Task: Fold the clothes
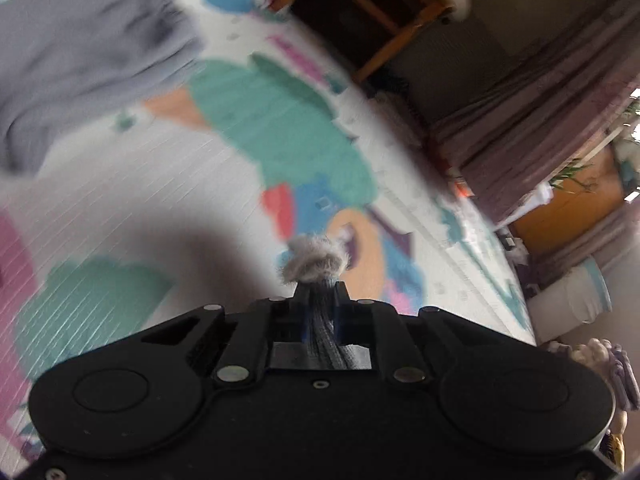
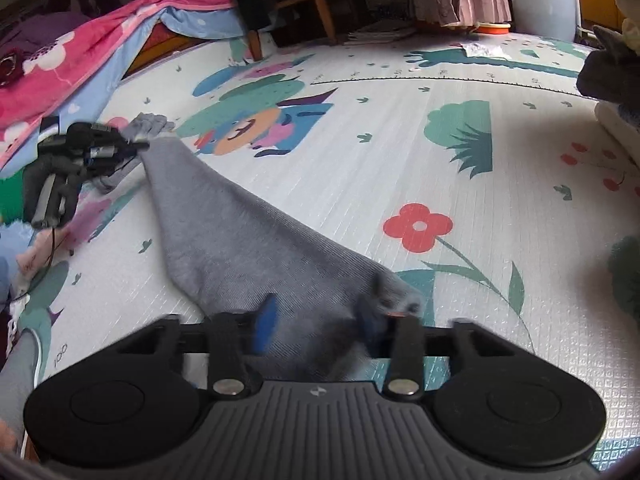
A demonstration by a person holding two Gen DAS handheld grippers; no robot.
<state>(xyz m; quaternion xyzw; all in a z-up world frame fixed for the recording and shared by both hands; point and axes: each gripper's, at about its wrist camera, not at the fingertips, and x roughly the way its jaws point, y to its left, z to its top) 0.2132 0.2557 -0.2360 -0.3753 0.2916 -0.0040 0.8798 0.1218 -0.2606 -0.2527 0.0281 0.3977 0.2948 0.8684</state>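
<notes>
Cloth [image 2: 248, 240] hangs stretched above the mat [image 2: 440, 152] between our left hand-held gripper [image 1: 316, 280], pinched on it, and our parted right [image 2: 316, 320]; it may slip.

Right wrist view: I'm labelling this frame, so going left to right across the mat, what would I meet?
Pink blanket → left tongs pinching one end of the grey garment → cartoon bear print → red flower print → dark folded clothes at the right edge.
</notes>
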